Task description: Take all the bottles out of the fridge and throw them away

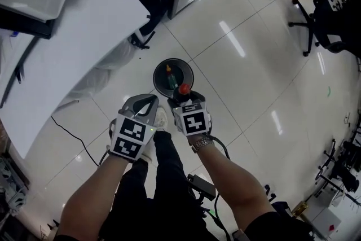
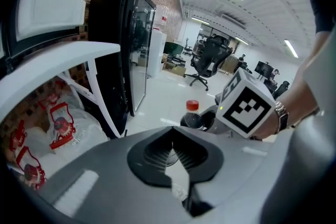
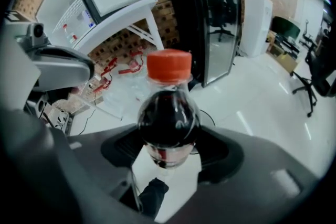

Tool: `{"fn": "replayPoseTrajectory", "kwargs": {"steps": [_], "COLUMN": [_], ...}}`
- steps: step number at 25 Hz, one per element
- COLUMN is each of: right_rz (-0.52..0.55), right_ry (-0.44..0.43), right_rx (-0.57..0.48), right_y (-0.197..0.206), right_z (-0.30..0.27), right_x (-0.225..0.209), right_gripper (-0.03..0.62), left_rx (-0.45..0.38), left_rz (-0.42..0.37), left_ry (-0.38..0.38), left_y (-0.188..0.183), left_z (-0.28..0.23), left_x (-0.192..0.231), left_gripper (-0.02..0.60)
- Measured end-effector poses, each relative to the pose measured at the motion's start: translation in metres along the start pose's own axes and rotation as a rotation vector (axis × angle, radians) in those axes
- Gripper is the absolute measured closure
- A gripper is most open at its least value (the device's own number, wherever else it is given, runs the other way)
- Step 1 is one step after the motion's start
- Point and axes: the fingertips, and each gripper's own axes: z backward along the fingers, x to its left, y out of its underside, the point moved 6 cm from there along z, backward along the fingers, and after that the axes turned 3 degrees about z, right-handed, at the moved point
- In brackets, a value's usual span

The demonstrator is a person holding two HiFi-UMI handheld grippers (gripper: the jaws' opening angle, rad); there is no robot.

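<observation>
My right tongs are clamped on a dark cola bottle with a red cap, gripping it low on the body so that it stands upright between the jaws. In the head view the bottle sits at the near edge of the round black bin on the pale tiled floor (a second bottle, orange-capped, lies inside). My left tongs are just left of the right ones, closed together on nothing. The black glass-door fridge stands farther off.
</observation>
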Motion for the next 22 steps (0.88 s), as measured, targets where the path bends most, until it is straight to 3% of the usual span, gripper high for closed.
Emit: {"fn": "replayPoseTrajectory", "kwargs": {"steps": [11, 15, 22], "right_rz": [-0.042, -0.045, -0.054], "right_ry": [0.009, 0.040, 0.010], "right_rx": [0.075, 0.041, 0.031], "right_y": [0.022, 0.016, 0.014], "right_z": [-0.068, -0.077, -0.072], "right_x": [-0.028, -0.035, -0.028], "right_gripper": [0.287, 0.279, 0.281], "left_rx": [0.074, 0.079, 0.075], "left_rz": [0.058, 0.065, 0.071], "left_ry": [-0.021, -0.024, -0.024], "left_y": [0.033, 0.036, 0.034], "left_z": [-0.019, -0.025, -0.026], "left_x": [0.021, 0.027, 0.025], "left_gripper": [0.578, 0.578, 0.578]}}
